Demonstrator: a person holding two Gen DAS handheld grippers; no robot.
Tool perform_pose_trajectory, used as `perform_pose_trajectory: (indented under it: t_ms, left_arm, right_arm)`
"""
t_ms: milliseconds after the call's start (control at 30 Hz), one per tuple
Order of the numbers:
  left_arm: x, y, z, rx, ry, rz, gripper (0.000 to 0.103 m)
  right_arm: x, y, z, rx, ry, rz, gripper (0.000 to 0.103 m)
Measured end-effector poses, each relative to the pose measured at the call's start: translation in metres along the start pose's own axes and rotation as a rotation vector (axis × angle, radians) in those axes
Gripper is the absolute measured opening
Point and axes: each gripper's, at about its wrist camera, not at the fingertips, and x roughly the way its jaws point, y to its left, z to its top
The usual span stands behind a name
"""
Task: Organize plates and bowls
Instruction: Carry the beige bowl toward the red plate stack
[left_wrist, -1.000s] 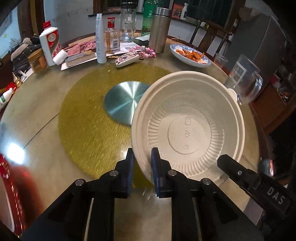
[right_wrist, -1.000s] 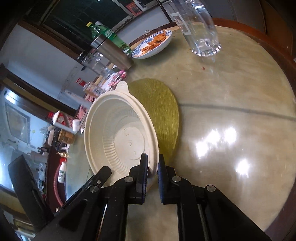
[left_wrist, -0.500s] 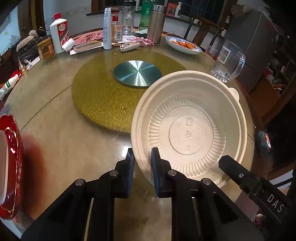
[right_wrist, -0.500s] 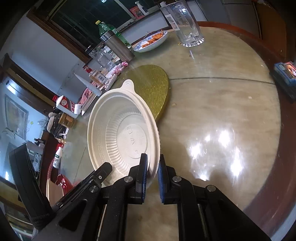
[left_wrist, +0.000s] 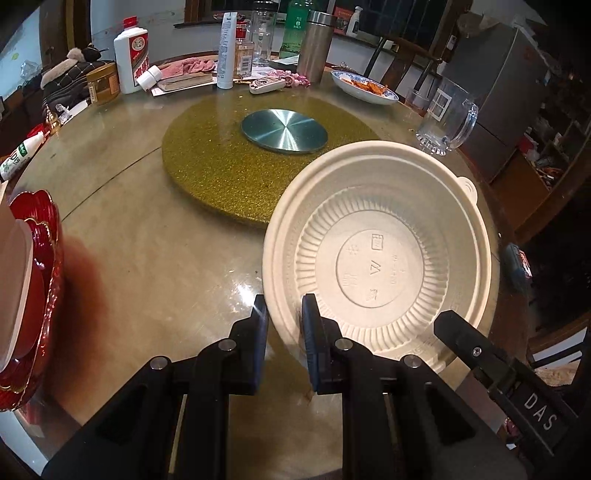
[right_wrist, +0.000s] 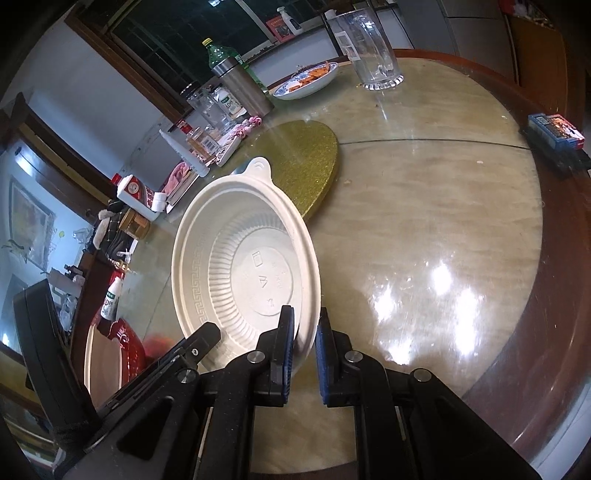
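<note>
A cream disposable bowl (left_wrist: 376, 254) with a ribbed inside is held tilted above the round table. My left gripper (left_wrist: 284, 317) is shut on its near left rim. My right gripper (right_wrist: 304, 328) is shut on the opposite rim of the same bowl (right_wrist: 243, 266). A red plate (left_wrist: 40, 295) with a cream bowl stacked on it lies at the far left edge of the table; it also shows in the right wrist view (right_wrist: 125, 343).
A gold glitter turntable mat (left_wrist: 229, 162) with a steel disc (left_wrist: 284, 129) lies at the table centre. A glass mug (left_wrist: 447, 122), a plate of food (left_wrist: 364, 86), a steel flask (left_wrist: 314, 46) and bottles stand at the back. A small box (right_wrist: 556, 131) lies by the right edge.
Both grippers have drawn the bowl back toward the near table edge, off the gold mat. The red plate has come into view at the left.
</note>
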Motion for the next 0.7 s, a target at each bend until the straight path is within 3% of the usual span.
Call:
perform_pose_trajectory:
  t_ms: [700]
  left_arm:
    - [-0.014,0.032,-0.014,-0.047,0.0,-0.029,0.016]
  right_arm:
    - [0.004,0.027,-0.017,-0.088,0.0,-0.025,0.011]
